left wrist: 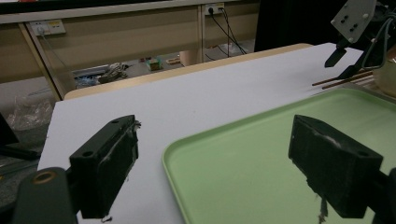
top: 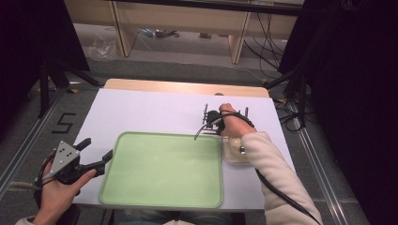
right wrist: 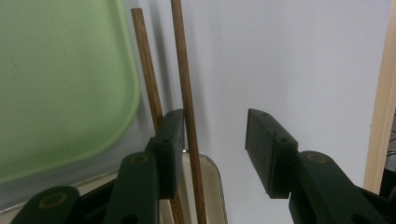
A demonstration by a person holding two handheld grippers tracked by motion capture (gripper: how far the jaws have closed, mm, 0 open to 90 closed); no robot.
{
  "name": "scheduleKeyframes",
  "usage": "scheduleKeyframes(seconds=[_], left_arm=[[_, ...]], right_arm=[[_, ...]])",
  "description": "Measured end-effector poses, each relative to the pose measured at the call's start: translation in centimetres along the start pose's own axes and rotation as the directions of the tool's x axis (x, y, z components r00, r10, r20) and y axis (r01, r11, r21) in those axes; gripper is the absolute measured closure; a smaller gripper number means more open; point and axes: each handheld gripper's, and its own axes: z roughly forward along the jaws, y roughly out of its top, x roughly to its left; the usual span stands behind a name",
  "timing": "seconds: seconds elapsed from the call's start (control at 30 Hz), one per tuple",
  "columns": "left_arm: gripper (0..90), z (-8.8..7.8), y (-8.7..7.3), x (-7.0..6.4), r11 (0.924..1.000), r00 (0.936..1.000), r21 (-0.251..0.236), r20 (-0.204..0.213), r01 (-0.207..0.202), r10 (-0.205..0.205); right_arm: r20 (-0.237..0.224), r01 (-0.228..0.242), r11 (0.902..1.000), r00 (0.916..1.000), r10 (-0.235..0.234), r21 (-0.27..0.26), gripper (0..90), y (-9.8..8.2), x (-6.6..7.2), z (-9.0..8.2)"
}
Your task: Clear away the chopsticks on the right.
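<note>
The white table top (top: 155, 112) is taking up most of the high view, with the green tray (top: 162, 171) sitting on its near half. The left gripper (top: 101, 154) is hanging just off the tray's left edge. Its own view is showing the jaws spread wide with nothing between them, one over the tray's (left wrist: 280, 154) corner and one over bare table.

The right gripper (top: 206, 123) is pointing down by the tray's far right corner, next to a small beige dish (top: 233, 152). From up top you can barely make out what's under it. The right gripper view is showing two brown chopsticks (right wrist: 184, 93) lying side by side, ends resting over the dish (right wrist: 210, 186) rim, just beside the tray (right wrist: 60, 84). The jaws are standing open, the left one right against the sticks, not clamping them.
</note>
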Motion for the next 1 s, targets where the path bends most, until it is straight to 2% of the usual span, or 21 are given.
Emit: scheduleKeyframes(seconds=[0.3,0.37,1.0], left_arm=[[15.4,0.01,-0.02,0.01,1.0,1.0,0.0,-0.001,0.003,-0.003],[15.4,0.01,-0.02,0.02,1.0,1.0,0.0,-0.002,0.003,-0.003],[15.5,0.01,-0.02,0.08,1.0,1.0,0.001,-0.003,0.006,-0.006]], right_arm=[[0.012,0.02,0.9998,0.9997,-0.02,0.004,58.7,0.15,-0.05,0.02],[-0.001,0.021,0.9998,0.9998,-0.021,0.007,59.0,0.2,-0.1,0.04],[-0.015,0.042,0.9989,0.999,-0.042,0.02,61.7,0.54,0.0,0.39]])
